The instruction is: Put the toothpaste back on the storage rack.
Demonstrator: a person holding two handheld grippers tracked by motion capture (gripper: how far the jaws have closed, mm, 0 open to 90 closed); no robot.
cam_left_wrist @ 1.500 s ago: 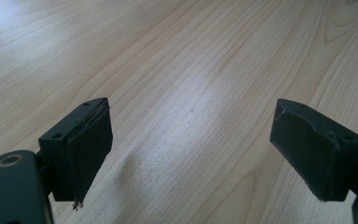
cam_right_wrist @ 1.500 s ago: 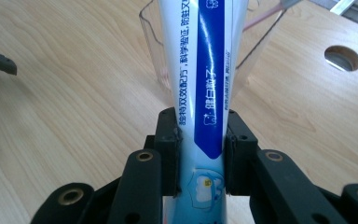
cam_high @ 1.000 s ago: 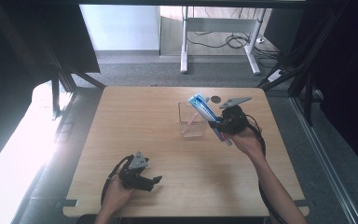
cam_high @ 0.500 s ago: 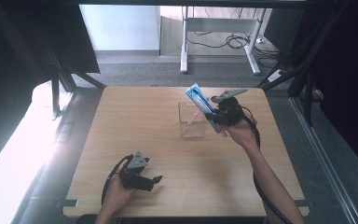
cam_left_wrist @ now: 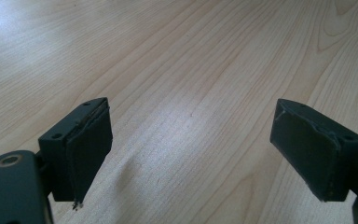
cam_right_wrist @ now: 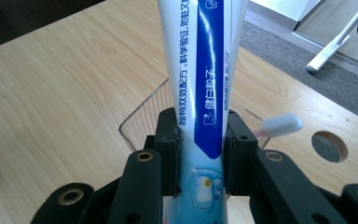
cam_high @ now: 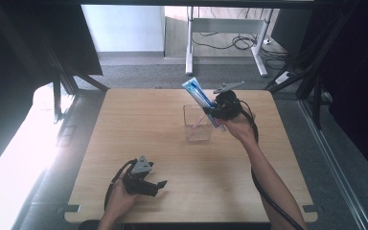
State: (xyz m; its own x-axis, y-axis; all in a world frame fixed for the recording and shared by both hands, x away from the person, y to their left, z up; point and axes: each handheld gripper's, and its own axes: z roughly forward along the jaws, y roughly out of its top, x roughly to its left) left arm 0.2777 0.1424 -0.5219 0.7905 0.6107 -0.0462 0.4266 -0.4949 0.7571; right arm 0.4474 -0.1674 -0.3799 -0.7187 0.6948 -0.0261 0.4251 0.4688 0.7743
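**While the Tube Hangs Over the Cup**

As the right gripper (cam_high: 214,111) holds the long blue and white toothpaste tube (cam_high: 195,92), the tube sits up in the air, just above the clear square plastic cup (cam_high: 197,123) on the pale wooden table (cam_high: 139,120). In the right gripper view, the two black jaws press on both flat sides of the toothpaste tube (cam_right_wrist: 204,79), near its lower end. They are squeezed in close, with nothing but the tube between them.

The tube is long, and it leans. In the high view its top end points up and to the left, away from the hand. Its lower end points down toward the cup (the cup sits just below and a bit left of the gripper). So I think the next move is to tip the tube more upright and lower it into the cup, bottom end first.

A toothbrush with a white head (cam_right_wrist: 282,125) pokes out near the cup's rim. I cannot tell if it rests inside the cup.

The left gripper (cam_high: 149,186) is far off, near the front edge of the table. Its jaws stand wide apart, and they hold nothing. The right hand is the one close to the cup.
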